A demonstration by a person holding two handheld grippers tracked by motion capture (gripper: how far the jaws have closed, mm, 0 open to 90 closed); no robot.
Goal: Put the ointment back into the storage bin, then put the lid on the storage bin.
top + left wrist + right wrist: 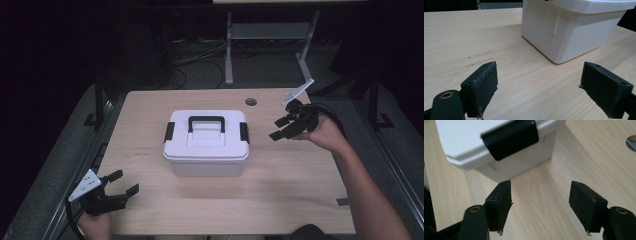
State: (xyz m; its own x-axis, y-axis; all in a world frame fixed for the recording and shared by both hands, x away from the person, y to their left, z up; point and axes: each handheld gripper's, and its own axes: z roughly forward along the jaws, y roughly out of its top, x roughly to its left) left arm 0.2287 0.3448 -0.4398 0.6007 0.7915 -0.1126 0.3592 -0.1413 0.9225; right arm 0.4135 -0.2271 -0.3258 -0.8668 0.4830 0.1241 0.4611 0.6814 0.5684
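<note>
A white plastic storage box (206,144) with a black carry handle (206,120) and a black latch on each end stands at the middle of the wooden table (290,195). My right gripper (278,127) hovers just right of the box, open and empty, pointing at the right-hand latch (244,132). In the right gripper view that latch (510,138) lies close ahead of the jaws, which stand apart over bare wood. My left gripper (124,182) rests near the table's front left corner, open and empty. The box's near corner (564,32) rises ahead of it in the left gripper view.
A round cable hole (251,101) is set in the table behind the box, also seen as the cable hole (632,142) at the right gripper view's edge. Metal desk legs (229,50) and cables lie on the dark floor beyond the table.
</note>
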